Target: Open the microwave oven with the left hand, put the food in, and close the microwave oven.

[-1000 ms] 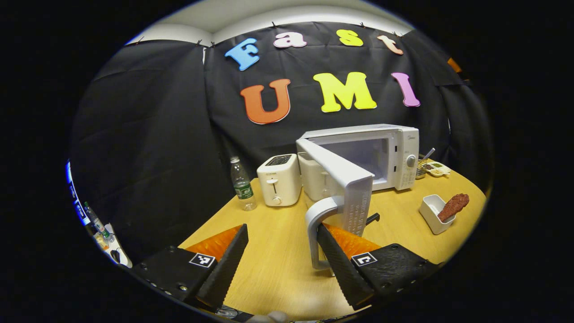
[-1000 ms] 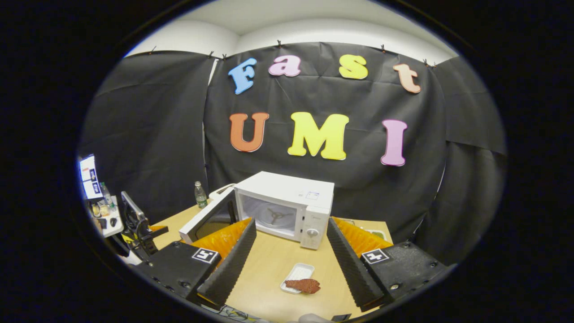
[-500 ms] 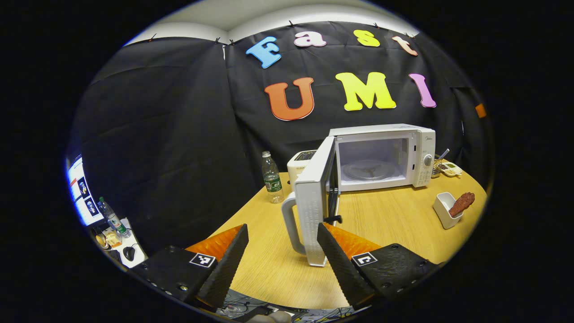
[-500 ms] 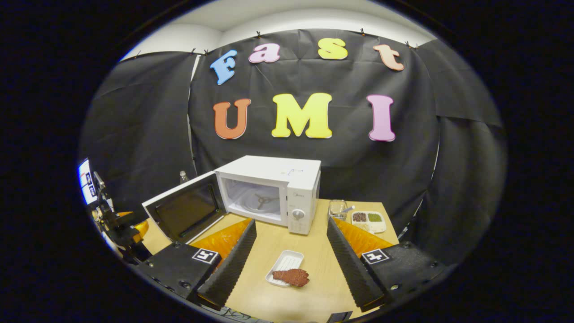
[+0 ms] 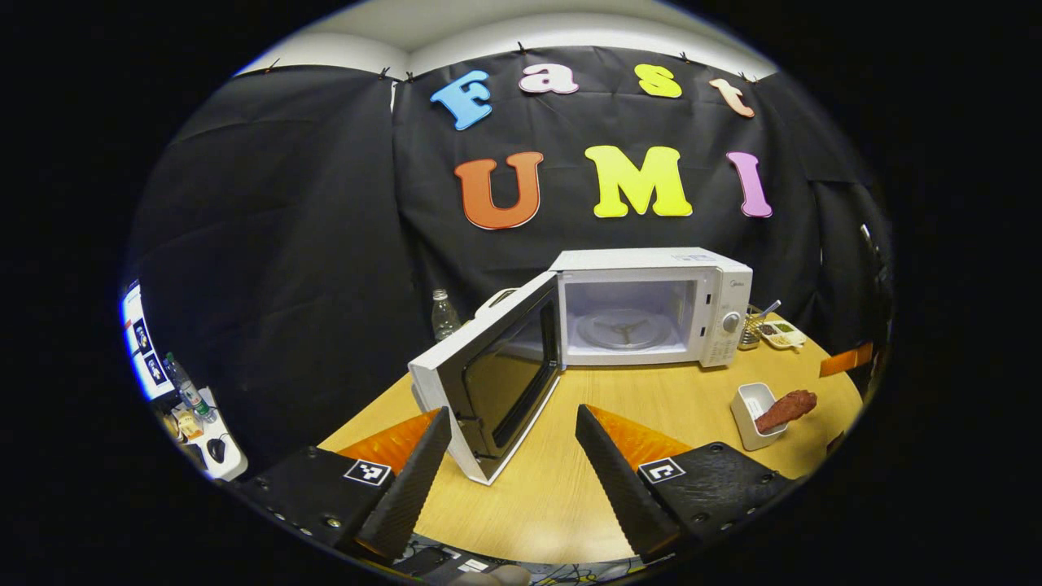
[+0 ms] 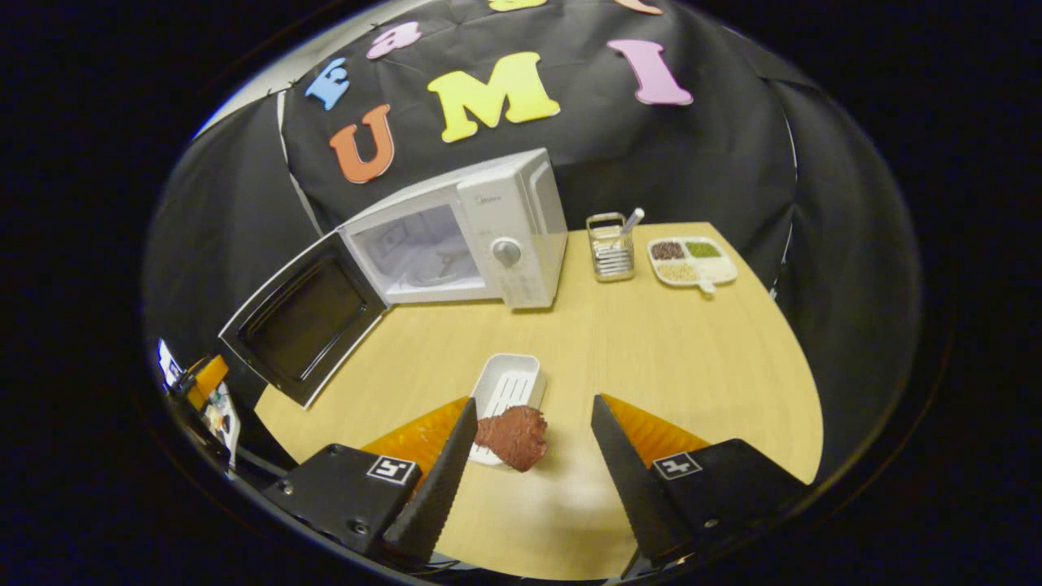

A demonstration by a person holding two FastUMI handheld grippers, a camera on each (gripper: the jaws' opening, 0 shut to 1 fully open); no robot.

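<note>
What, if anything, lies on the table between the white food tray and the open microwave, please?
Nothing: in the right gripper view, only bare wooden table separates the white tray from the microwave.

left gripper [image 5: 509, 468] — black housing, square tag, screws | right gripper [image 6: 529, 464] — black housing, square tag, ridged finger edges

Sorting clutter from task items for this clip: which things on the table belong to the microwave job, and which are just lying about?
Part of the job:
- microwave, its door swung open
- food resting on the white tray
- right gripper, jaws open around the food
- left gripper, jaws open

Lying about:
- water bottle
- metal utensil holder
- divided dish
- table
</note>
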